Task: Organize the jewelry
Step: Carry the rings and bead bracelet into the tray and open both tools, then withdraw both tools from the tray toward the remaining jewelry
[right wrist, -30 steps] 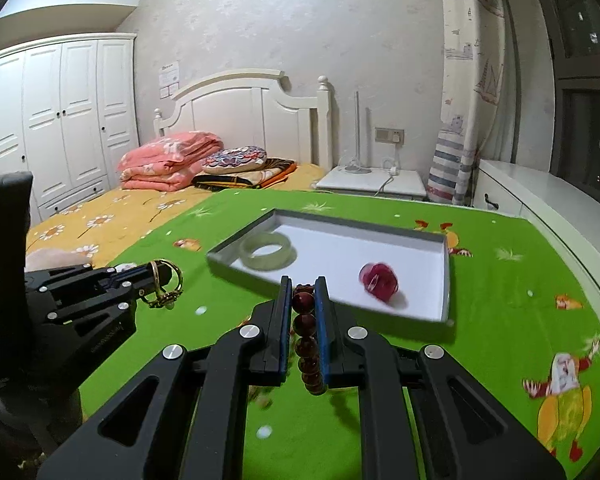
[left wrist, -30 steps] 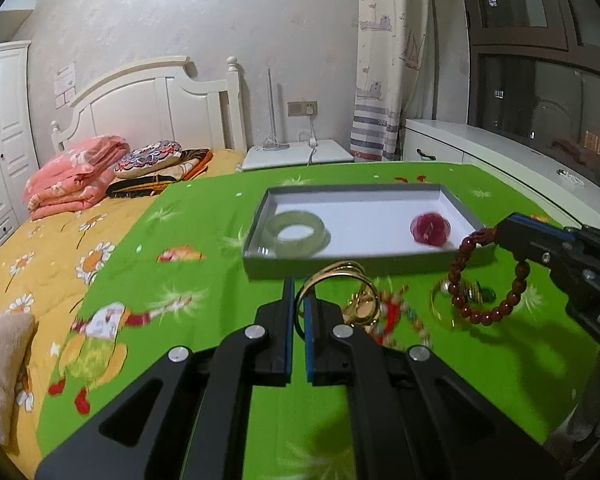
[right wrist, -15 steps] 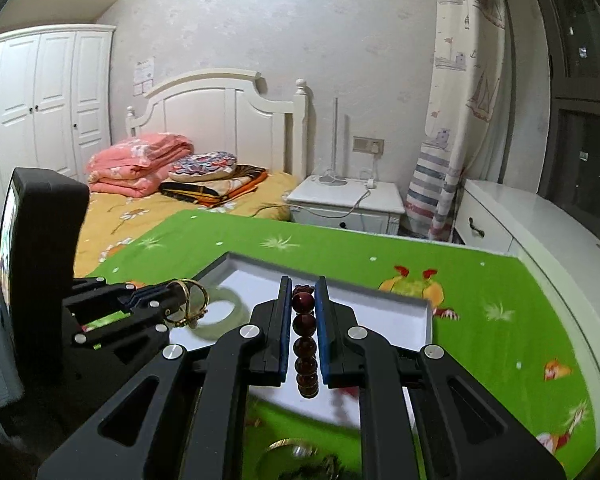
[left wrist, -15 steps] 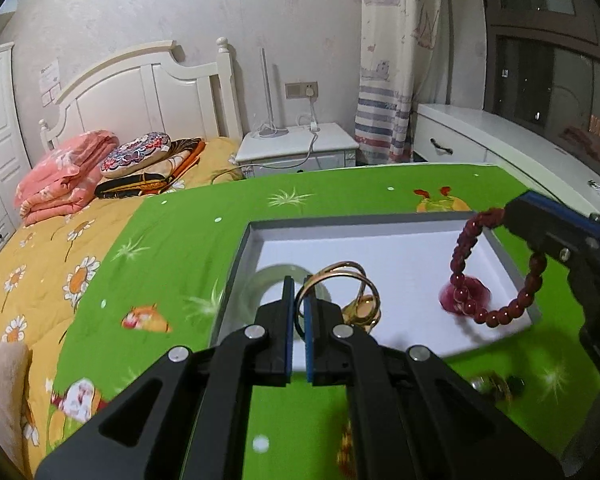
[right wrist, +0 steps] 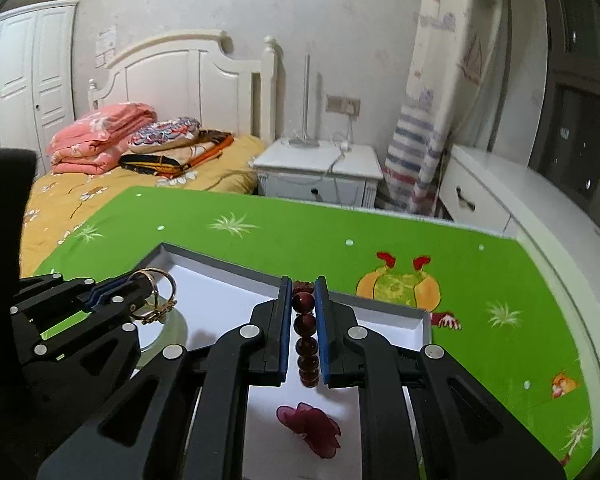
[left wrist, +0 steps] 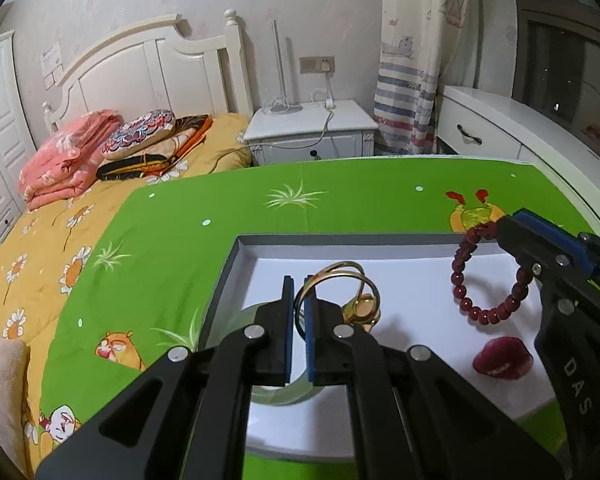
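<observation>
A grey-walled tray (left wrist: 228, 276) with a white floor lies on the green cloth. My left gripper (left wrist: 297, 288) is shut on gold bangles (left wrist: 342, 280) with a charm, held over the tray's left half. Beneath it lies a pale jade bangle (left wrist: 284, 396), partly hidden by the fingers. My right gripper (right wrist: 303, 292) is shut on a dark red bead bracelet (right wrist: 305, 340), which hangs over the tray; the left wrist view shows this bracelet (left wrist: 484, 312) as a full loop. A red flower piece (right wrist: 312, 428) rests on the tray floor below.
The green cartoon cloth (right wrist: 480, 280) covers the table around the tray (right wrist: 380, 304). Behind are a bed with a yellow cover (left wrist: 40, 240), a white nightstand (left wrist: 312, 128), a striped curtain (left wrist: 408, 80) and a white cabinet (right wrist: 500, 192) at right.
Both grippers have moved forward from above the loose jewelry on the cloth to over the tray, each carrying its piece. The tray now fills the lower part of both views.
</observation>
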